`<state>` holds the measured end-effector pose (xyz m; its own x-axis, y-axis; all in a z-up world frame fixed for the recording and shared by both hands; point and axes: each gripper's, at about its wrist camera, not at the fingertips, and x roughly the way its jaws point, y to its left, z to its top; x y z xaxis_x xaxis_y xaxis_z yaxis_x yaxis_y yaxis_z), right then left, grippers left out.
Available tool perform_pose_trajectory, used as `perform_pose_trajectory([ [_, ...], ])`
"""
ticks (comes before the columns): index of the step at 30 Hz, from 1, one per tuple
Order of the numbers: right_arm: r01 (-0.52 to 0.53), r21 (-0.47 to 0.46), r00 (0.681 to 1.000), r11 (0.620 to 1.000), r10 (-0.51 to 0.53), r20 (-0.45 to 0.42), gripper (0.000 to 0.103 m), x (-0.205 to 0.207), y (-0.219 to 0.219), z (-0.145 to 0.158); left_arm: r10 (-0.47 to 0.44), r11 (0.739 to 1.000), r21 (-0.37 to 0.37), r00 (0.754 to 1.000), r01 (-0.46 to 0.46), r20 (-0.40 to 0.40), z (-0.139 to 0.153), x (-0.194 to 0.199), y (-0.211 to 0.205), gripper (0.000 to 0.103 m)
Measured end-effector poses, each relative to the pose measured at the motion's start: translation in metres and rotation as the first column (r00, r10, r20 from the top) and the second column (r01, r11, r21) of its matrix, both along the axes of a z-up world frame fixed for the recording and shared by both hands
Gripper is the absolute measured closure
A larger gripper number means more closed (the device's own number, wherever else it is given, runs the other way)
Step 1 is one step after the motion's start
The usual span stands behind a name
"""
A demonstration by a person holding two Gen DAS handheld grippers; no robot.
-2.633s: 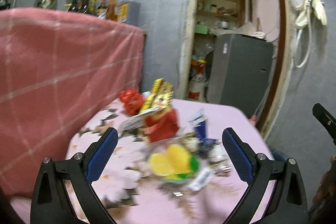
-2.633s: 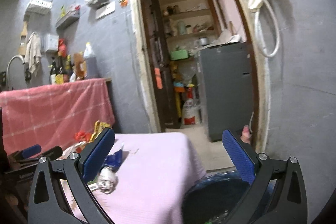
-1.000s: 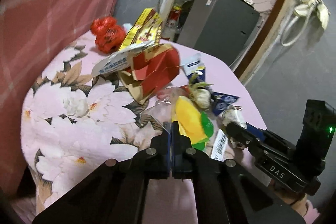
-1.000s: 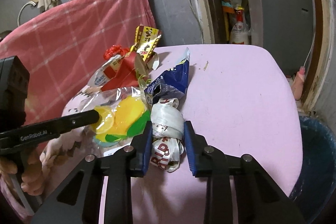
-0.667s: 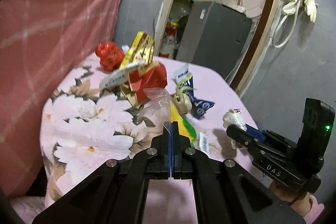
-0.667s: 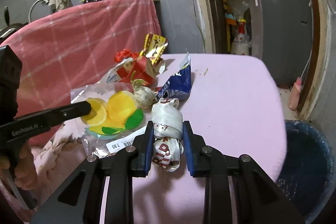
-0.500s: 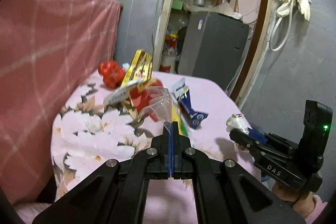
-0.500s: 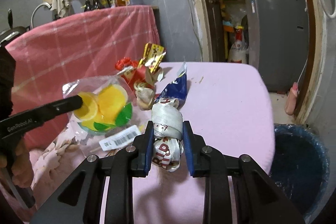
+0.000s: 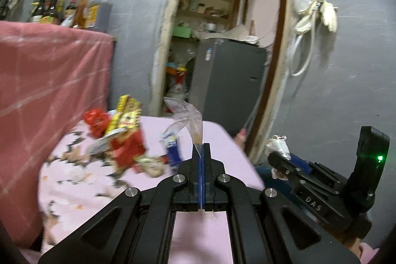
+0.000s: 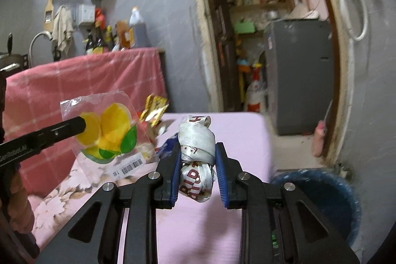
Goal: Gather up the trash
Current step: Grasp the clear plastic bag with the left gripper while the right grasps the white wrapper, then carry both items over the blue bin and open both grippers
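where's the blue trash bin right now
In the right wrist view, the blue trash bin sits on the floor at lower right, beside the pink table's right edge.

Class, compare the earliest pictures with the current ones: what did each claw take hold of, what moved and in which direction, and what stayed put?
Both claws began open and empty. The left claw shut on the clear lemon-print bag and lifted it off the table. The right claw shut on the knotted white wrapper and raised it too. The red and yellow wrappers and the blue bin stayed where they were.
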<state>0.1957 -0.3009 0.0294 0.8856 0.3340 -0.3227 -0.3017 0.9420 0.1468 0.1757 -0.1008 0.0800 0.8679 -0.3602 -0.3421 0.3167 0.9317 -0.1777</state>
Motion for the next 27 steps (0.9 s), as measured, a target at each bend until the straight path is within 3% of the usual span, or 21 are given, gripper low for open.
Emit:
perform_pose_trajectory([
  [13,0.241,-0.03,0.968,0.97,-0.238,0.083,0.08,-0.032,-0.08,0.001,-0.147,0.988,-0.047,0.989,0.147,0.012,-0.01,0.012,-0.097,0.103],
  [20,0.318,0.007,0.948,0.948,-0.318,0.013,0.08,-0.037,-0.125,-0.017,-0.221,0.974,-0.065,0.975,0.218,-0.037,-0.029,0.025,-0.15,0.103],
  [27,0.381,0.048,0.923,0.923,-0.377,-0.077,0.079,-0.038,-0.161,-0.04,-0.238,0.971,-0.029,0.965,0.236,-0.111,-0.05,0.042,-0.181,0.103],
])
